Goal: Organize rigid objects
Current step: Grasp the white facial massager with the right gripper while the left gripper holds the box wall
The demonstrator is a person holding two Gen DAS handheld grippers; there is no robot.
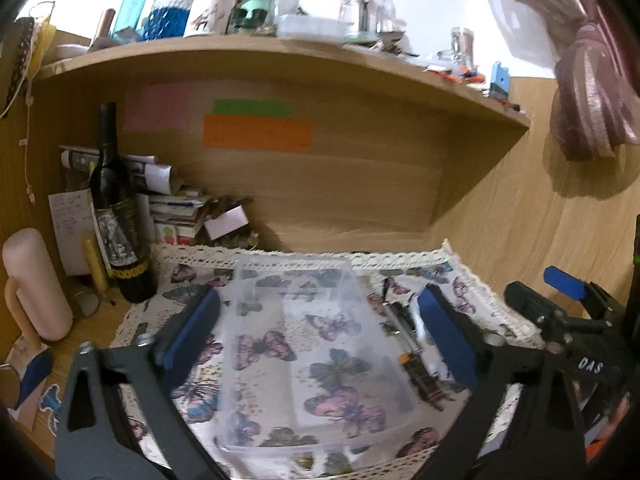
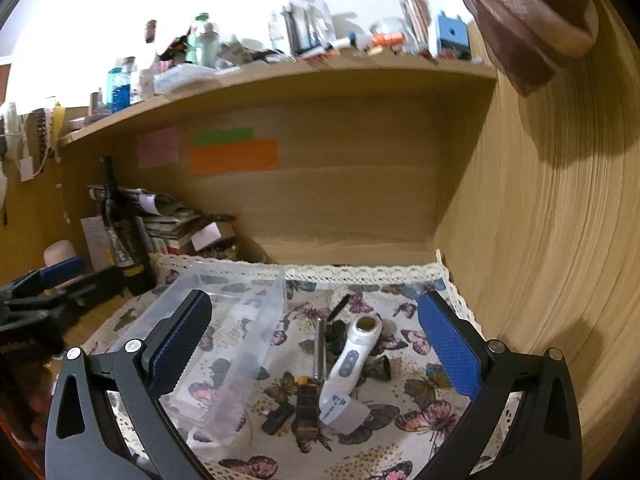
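Note:
A clear plastic box [image 1: 312, 360] lies on the butterfly cloth [image 1: 208, 364], between the open jaws of my left gripper [image 1: 320, 344]. It shows empty. In the right wrist view the box [image 2: 236, 320] is at the left. Right of it lie a white handheld device [image 2: 350, 364], a metal pen [image 2: 319, 352], a brown lighter [image 2: 305, 404], a small black piece [image 2: 277, 418] and a dark cap [image 2: 380, 368]. My right gripper [image 2: 316, 344] is open and empty above these items. The lighter [image 1: 420, 372] also shows in the left wrist view.
A dark wine bottle [image 1: 116, 216] stands at the back left beside stacked papers [image 1: 172, 204]. A pink cylinder [image 1: 34, 284] stands at the far left. A cluttered shelf [image 1: 280, 52] hangs above. A wooden wall [image 2: 540, 240] closes the right side.

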